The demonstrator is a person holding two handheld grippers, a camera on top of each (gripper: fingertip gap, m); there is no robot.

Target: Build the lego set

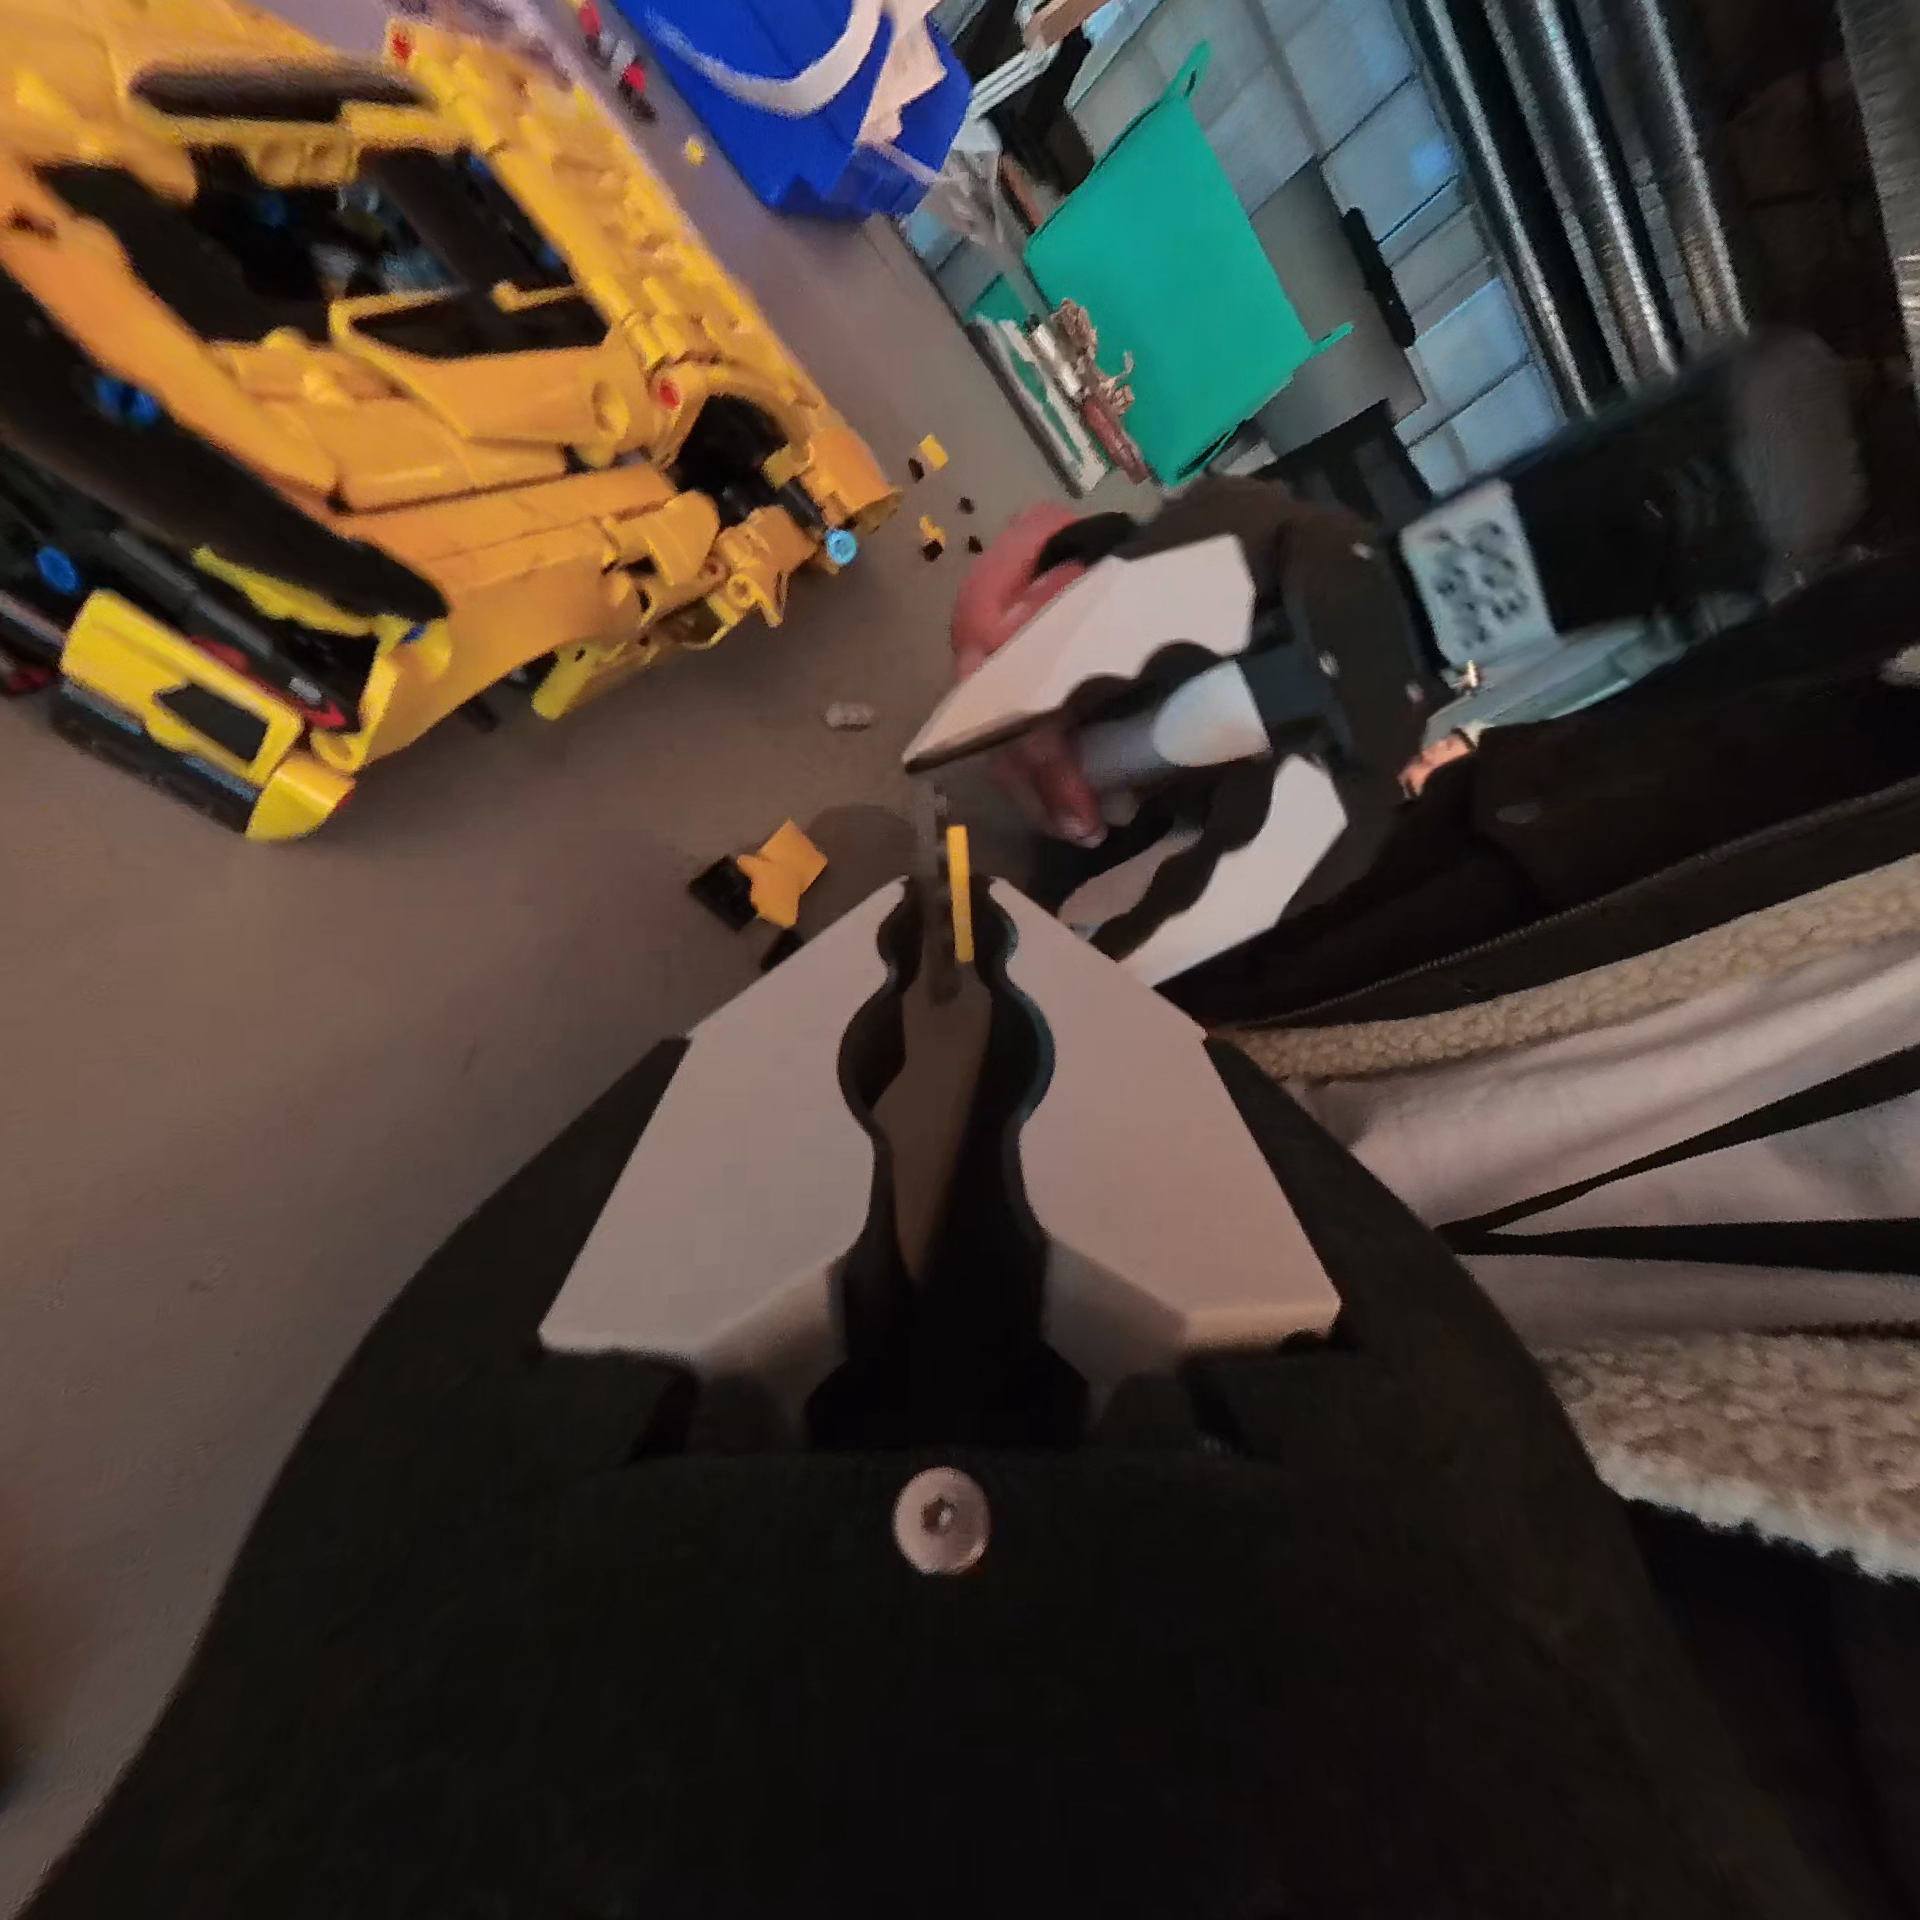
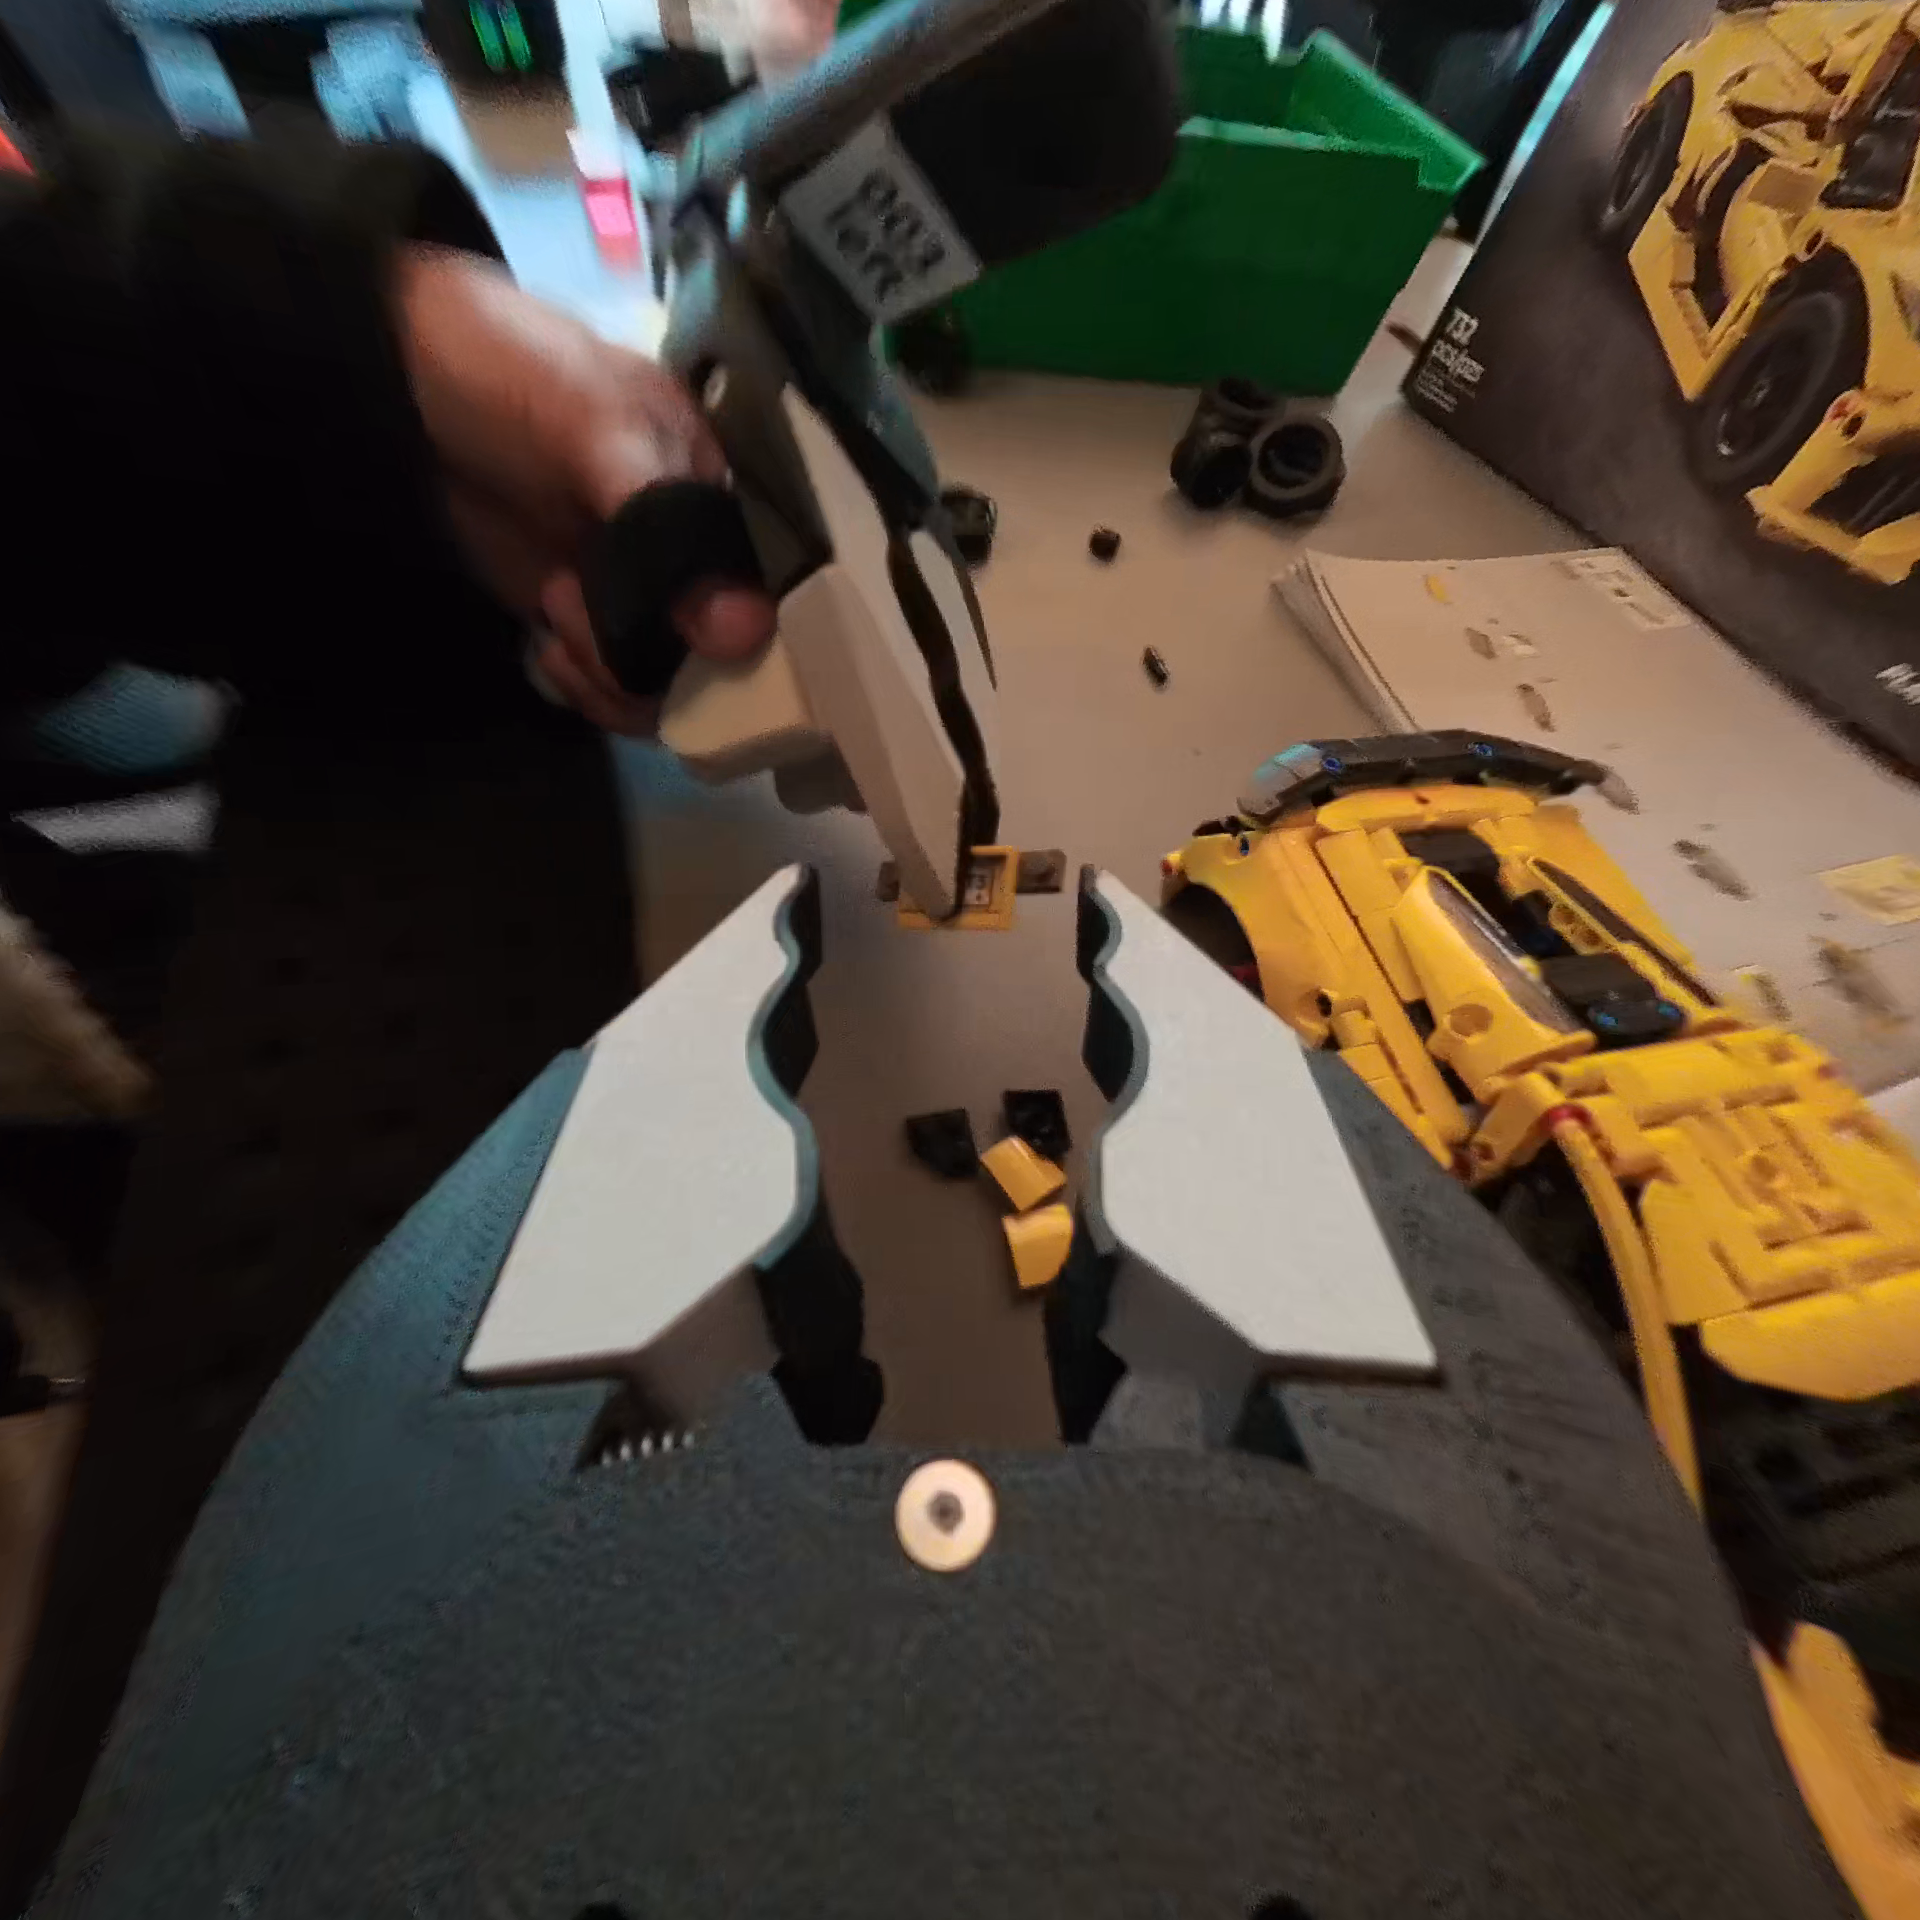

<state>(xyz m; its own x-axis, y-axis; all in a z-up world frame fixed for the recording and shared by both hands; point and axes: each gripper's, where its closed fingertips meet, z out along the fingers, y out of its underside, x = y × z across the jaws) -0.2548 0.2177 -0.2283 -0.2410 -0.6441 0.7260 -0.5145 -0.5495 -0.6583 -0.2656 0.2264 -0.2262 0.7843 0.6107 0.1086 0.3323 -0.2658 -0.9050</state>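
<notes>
— Lego car, where is it?
— On the grey table, yellow, knobbly, half out of frame.
— Grippers?
— Left gripper pinches a thin yellow piece; right gripper gapes, holding nothing.
— Beyond?
— Green bin, blurred; black tyres; loose bricks.

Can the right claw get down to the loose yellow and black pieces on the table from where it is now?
Probably yes. The right claw is open and empty, the loose pieces lie on bare table between its fingers, and the left claw, shut on a small yellow assembly, sits farther ahead.
</notes>
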